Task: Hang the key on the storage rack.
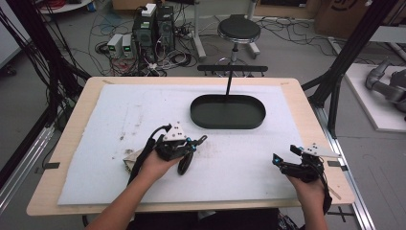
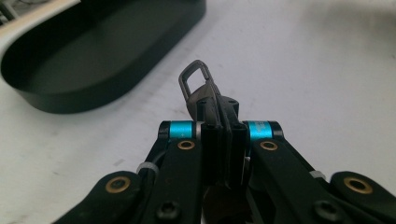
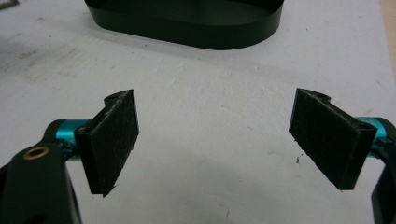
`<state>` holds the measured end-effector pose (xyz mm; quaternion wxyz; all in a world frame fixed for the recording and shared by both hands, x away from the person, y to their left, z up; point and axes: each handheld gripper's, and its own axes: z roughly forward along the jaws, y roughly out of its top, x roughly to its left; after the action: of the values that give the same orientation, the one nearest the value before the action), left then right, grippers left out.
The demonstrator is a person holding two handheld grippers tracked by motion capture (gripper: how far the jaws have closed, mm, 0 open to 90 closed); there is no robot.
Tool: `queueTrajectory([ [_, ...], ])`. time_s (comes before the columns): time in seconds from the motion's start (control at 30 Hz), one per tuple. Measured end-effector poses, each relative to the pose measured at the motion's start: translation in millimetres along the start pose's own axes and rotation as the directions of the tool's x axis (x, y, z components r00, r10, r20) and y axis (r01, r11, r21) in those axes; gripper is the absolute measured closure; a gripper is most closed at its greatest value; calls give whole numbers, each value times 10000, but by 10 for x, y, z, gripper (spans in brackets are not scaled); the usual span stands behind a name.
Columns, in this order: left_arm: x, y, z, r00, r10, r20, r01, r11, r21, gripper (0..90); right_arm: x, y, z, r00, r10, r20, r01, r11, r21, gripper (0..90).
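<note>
Lab: PCs [image 1: 154, 29], floor cables [image 1: 189, 45], frame rig [image 1: 352, 45].

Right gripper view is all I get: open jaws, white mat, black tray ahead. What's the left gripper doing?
Observer: The left gripper is shut on a small dark clip. The clip's metal loop sticks out past the jaws.
Operator: Where is it relative to the tray?
Observer: The high view puts it over the white mat, on the near side of the black oval tray. It is by the tray's left end and apart from it.
Operator: Anything in the tray?
Observer: No, its floor is bare in the high view.
</note>
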<state>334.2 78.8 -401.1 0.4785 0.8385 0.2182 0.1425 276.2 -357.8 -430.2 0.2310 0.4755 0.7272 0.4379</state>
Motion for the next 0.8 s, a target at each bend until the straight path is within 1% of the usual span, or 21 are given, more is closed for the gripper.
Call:
queueTrajectory([
  [0.03,21,30,-21,10000,-56,-72,56,10000,-72,879,2,2,6,10000,-12,-25,12,10000,1,162],
  [0.1,55,101,-57,9998,-44,-170,41,9998,-215,879,6,8,21,10000,-31,-42,31,10000,-15,162],
  [0.17,84,192,-84,9995,111,-298,-120,9995,-280,878,10,13,36,10000,-30,-83,30,10000,5,162],
  [0.23,114,272,-102,9990,157,-429,-175,9989,-433,878,17,19,49,9999,45,-112,-45,10000,29,162],
  [0.27,132,309,-111,9988,129,-481,-157,9982,-571,878,15,21,56,9999,0,-109,0,10000,18,162],
  [0.4,200,473,-133,9974,219,-686,-268,9971,-712,878,18,27,81,9999,-3,-139,3,10000,3,162],
  [0.47,232,542,-129,9969,226,-749,-280,9970,-715,878,20,28,92,9998,49,-166,-48,10000,61,162],
  [0.57,284,653,-120,9963,185,-836,-254,9963,-822,878,10,28,108,9998,-21,-192,23,10000,74,162],
  [0.6,306,701,-111,9956,217,-915,-291,9964,-801,878,14,28,112,9998,67,-200,-66,9999,78,162],
  [0.67,351,774,-95,9945,247,-1014,-331,9961,-817,878,14,26,121,9998,18,-219,-16,10000,97,162],
  [0.7,351,774,-95,9945,247,-1014,-331,9961,-817,878,16,23,125,9997,-23,-232,26,9999,128,162],
  [0.73,410,840,-76,9932,185,-1146,-275,9966,-776,878,22,22,130,9997,-29,-260,33,9999,135,162],
  [0.8,467,887,-68,9916,189,-1277,-281,9971,-706,878,26,23,134,9996,-73,-270,76,9999,129,162],
])
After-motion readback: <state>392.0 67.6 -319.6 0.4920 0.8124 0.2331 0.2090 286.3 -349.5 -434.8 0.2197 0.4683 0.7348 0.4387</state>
